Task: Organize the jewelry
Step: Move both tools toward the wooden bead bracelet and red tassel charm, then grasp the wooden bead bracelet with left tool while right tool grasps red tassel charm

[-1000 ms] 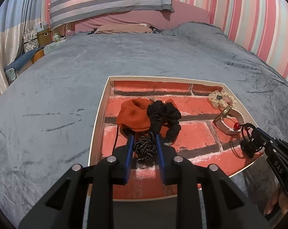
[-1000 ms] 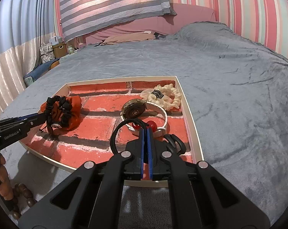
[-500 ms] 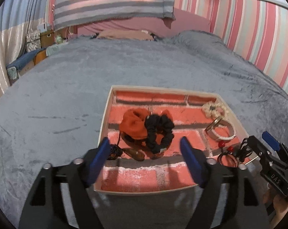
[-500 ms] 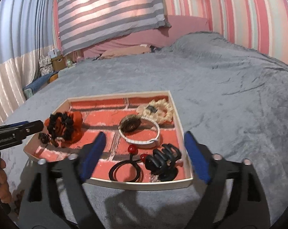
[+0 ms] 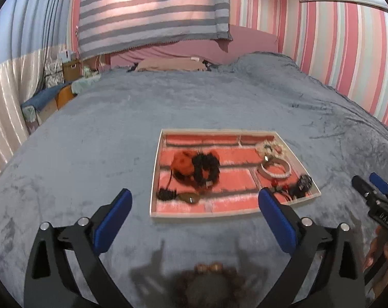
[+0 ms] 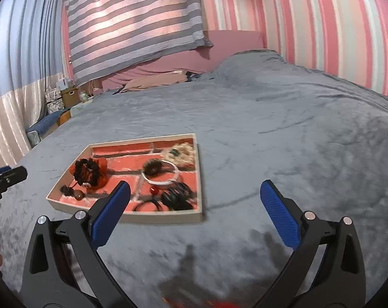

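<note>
Tray [image 5: 154, 179] with jewelry ahead of both hand-held grippers [image 5: 194, 205] [image 6: 194, 205], spread wide, holding nothing.

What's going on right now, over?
Left gripper open, empty. Right gripper open, empty. Hair ties and bangle in tray on bed. Brown bead bracelet outside tray, below left gripper.

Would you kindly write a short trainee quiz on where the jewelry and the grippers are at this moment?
1. True or false: the left gripper holds the black scrunchie.
2. Multiple choice: the tray rests on A) a wooden desk, B) the grey bedspread, C) a chair.
3. Fill in: the claw clip lies in the tray corner nearest the ____ gripper.

Key: 1 false, both grippers are open and empty; 2 B; 3 right.
</note>
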Demonstrator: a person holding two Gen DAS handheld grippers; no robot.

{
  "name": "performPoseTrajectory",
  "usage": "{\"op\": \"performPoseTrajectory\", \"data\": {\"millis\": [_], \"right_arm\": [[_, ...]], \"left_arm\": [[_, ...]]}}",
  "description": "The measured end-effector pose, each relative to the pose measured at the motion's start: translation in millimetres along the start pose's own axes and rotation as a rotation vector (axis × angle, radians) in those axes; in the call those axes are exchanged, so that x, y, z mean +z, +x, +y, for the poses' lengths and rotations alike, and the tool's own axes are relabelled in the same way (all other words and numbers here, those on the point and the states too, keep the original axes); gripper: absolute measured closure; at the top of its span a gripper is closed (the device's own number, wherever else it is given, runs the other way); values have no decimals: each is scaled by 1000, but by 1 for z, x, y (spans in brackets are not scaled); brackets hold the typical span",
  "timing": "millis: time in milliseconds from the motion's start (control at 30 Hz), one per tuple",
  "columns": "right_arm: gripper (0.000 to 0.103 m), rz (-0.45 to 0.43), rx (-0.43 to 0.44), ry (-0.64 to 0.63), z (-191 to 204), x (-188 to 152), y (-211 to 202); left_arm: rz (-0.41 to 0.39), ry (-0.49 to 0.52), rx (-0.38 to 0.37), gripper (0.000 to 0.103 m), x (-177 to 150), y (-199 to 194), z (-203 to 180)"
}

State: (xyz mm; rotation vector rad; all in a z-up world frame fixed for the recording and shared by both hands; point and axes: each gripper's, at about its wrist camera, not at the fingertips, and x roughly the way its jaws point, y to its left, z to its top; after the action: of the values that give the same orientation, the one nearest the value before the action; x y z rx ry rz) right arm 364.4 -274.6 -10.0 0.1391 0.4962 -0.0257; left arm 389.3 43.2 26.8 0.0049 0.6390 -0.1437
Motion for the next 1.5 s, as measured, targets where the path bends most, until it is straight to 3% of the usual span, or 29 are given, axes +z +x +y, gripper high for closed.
{"op": "performPoseTrajectory", "data": {"millis": [267,567,767,1033,1333,1500], "right_arm": [[4,42,-49,7,-35,-23,-34],[4,79,-52,-76,-27,-59,-53],[4,130,-49,-101,-21,-82,-49],[6,187,-66,-166,-12,-100,-36],[20,242,-68,-160,-16,-107,-22],[44,294,-53,-120,-24,-111,-11]], "left_arm": [[69,-39,49,7,-38,-10,8],[150,-31,76,7,-85,-1,6],[165,23,133,7,-109,10,0],[209,-18,84,7,-116,28,10],[229,1,62,7,-118,39,8],[239,-11,44,8,-118,44,10]]}}
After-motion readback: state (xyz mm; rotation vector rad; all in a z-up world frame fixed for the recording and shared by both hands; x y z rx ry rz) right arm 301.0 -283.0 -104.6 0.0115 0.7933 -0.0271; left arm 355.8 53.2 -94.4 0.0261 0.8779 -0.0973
